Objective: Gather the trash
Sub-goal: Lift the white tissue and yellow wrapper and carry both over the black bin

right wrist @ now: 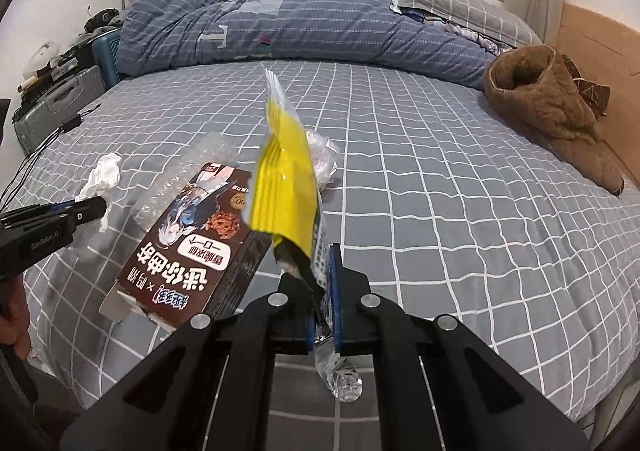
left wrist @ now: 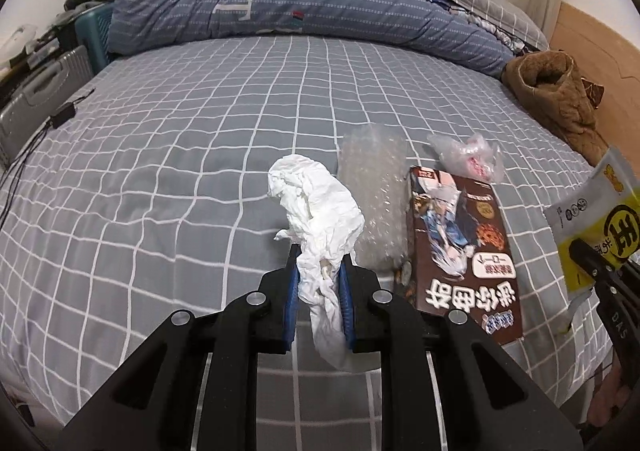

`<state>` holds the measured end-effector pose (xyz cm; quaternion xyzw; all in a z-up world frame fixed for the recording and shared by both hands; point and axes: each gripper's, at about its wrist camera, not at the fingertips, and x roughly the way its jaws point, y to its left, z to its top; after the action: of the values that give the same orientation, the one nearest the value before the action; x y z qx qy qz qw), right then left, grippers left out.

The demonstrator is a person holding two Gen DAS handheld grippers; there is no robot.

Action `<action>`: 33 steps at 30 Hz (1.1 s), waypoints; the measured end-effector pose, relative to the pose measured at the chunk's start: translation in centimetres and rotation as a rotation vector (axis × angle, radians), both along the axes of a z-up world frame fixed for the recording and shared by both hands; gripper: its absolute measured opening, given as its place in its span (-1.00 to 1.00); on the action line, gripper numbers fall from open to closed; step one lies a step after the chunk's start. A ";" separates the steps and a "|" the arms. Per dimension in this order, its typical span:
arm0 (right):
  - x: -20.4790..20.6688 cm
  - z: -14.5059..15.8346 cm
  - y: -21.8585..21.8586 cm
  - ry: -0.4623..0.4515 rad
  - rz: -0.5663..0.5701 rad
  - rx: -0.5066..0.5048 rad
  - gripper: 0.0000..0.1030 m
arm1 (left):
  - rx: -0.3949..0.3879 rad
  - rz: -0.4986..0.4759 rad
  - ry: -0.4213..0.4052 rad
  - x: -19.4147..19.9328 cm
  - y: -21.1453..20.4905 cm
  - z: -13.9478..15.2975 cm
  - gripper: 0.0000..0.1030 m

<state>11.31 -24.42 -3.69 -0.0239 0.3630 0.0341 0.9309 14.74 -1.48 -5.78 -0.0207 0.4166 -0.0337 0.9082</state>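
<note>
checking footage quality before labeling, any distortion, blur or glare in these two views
Left wrist view: strong fisheye bend, the bed sheet grid lines curve, dark corners; the tissue in the left hand-held gripper is sharp. Right wrist view: same bending; the yellow wrapper in the right hand-held gripper looks slightly smeared with a small glare spot; lighting is even and soft.

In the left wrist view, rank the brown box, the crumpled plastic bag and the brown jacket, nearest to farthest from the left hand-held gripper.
1. Brown box, just right of the left hand-held gripper.
2. Crumpled plastic bag, beyond the box.
3. Brown jacket, far right by the headboard.
</note>
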 end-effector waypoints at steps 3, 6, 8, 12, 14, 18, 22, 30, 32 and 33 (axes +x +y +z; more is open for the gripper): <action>-0.6 0.2 0.0 -0.003 0.000 0.003 -0.90 | -0.002 -0.007 -0.009 -0.8 -0.3 0.2 -0.67; -1.2 0.5 -0.1 -0.008 -0.002 0.008 -0.90 | -0.008 -0.005 -0.011 -1.6 -0.6 0.3 -0.67; -1.8 0.6 -0.3 -0.009 -0.005 0.012 -0.90 | -0.005 -0.002 -0.013 -2.1 -0.8 0.2 -0.67; -2.7 0.5 -0.5 -0.004 -0.009 0.013 -0.90 | 0.001 -0.013 -0.012 -3.2 -1.5 0.1 -0.67; -3.2 0.4 -0.5 -0.002 -0.007 0.014 -0.90 | 0.005 -0.021 -0.012 -3.9 -1.8 0.0 -0.67; -4.1 0.4 -0.4 0.001 -0.004 0.009 -0.91 | 0.003 -0.030 -0.006 -4.9 -2.2 -0.1 -0.67; -5.0 0.6 -0.3 -0.004 0.000 0.008 -0.91 | -0.002 -0.027 -0.011 -6.1 -2.3 0.1 -0.67; -6.7 0.9 -0.2 -0.004 -0.002 0.010 -0.92 | -0.016 -0.041 -0.020 -8.3 -2.9 0.5 -0.67; -7.1 1.0 -0.2 -0.004 -0.004 0.008 -0.92 | -0.025 -0.047 -0.020 -9.0 -3.0 0.5 -0.67; -7.3 1.0 -0.2 -0.004 -0.006 0.009 -0.92 | -0.029 -0.050 -0.020 -9.3 -3.0 0.6 -0.67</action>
<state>4.05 -24.62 -2.69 -0.0188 0.3609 0.0329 0.9318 5.48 -4.53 -5.21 -0.0230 0.4073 -0.0626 0.9109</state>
